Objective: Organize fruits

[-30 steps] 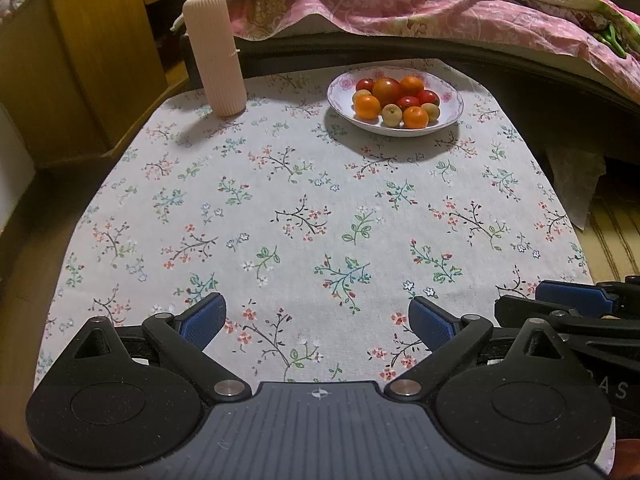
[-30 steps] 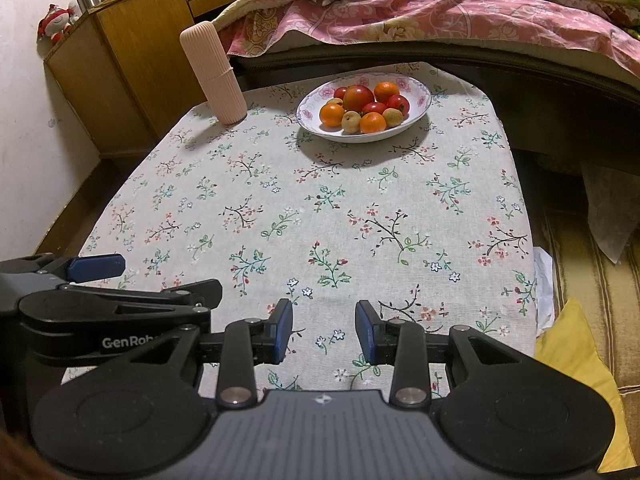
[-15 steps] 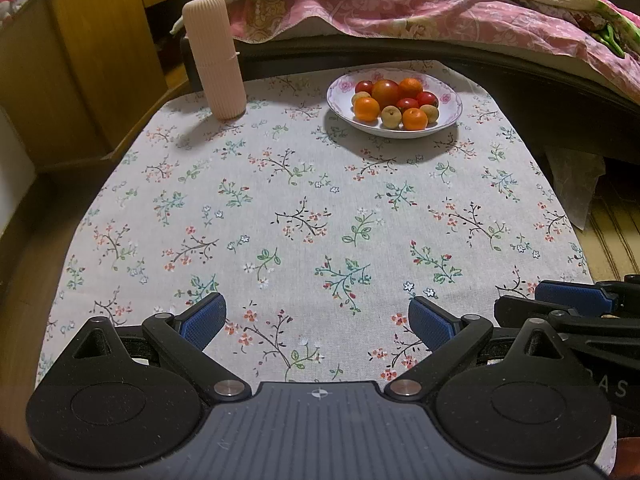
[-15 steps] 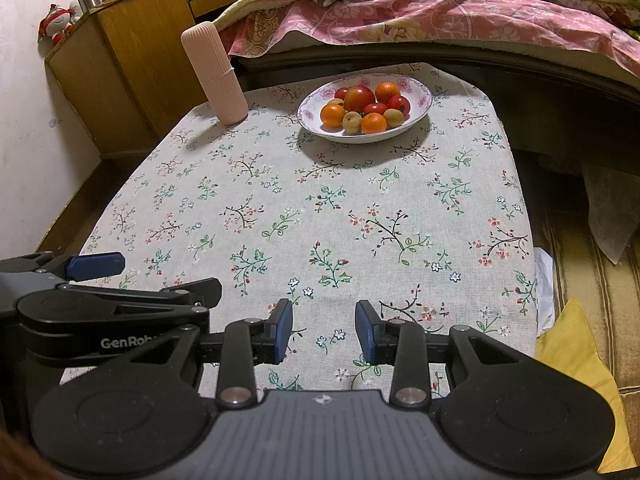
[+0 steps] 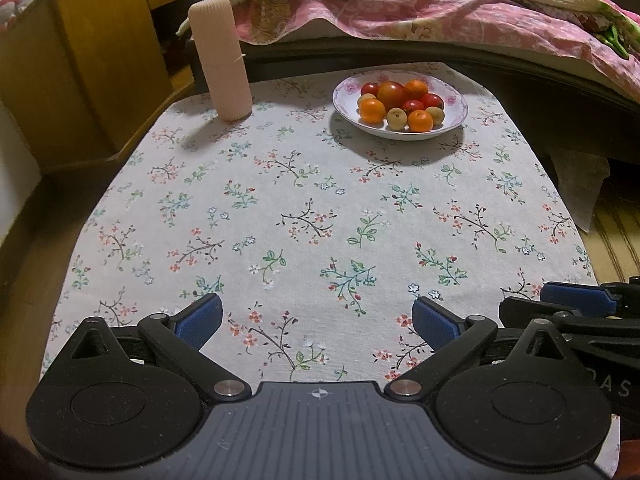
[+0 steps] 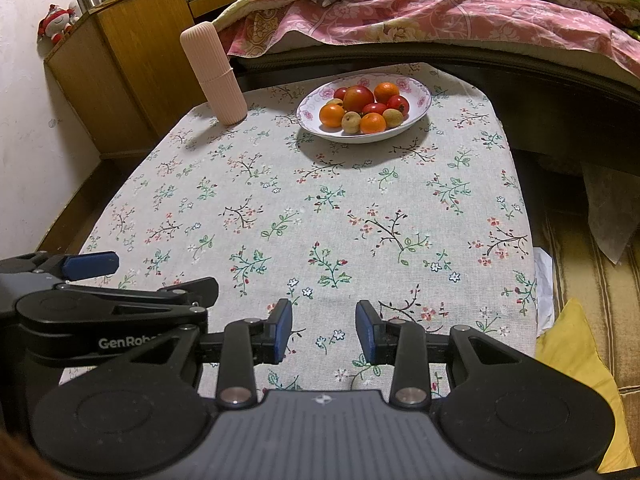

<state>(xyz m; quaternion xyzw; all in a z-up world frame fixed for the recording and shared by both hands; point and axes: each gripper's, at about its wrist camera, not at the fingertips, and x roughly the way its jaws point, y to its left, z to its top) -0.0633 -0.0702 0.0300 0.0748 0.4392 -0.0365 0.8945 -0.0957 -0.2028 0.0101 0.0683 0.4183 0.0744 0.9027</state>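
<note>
All the fruit [image 5: 400,106] is piled in the plate [image 5: 454,118] at the table's [image 5: 280,208] far end. Left gripper [image 5: 316,318] is held wide apart, right gripper [image 6: 323,330] narrower, both empty. Could be pre-sorting or already finished, so no next move is settled.

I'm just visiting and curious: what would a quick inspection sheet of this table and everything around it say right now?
Surface: table under a flowered cloth, mostly bare.
Job's things: white plate at the far side, heaped with oranges, red fruits and small yellowish ones; all fruit is on the plate.
Clutter: tall pink ribbed container upright at the far left, apart from the plate.
Grippers: left gripper wide open, empty; right gripper open more narrowly, empty; both over the near edge.
Cables: nothing seen.
Surroundings: bed with pink quilt behind the table, wooden cabinet at left, yellow cushion at right.
</note>
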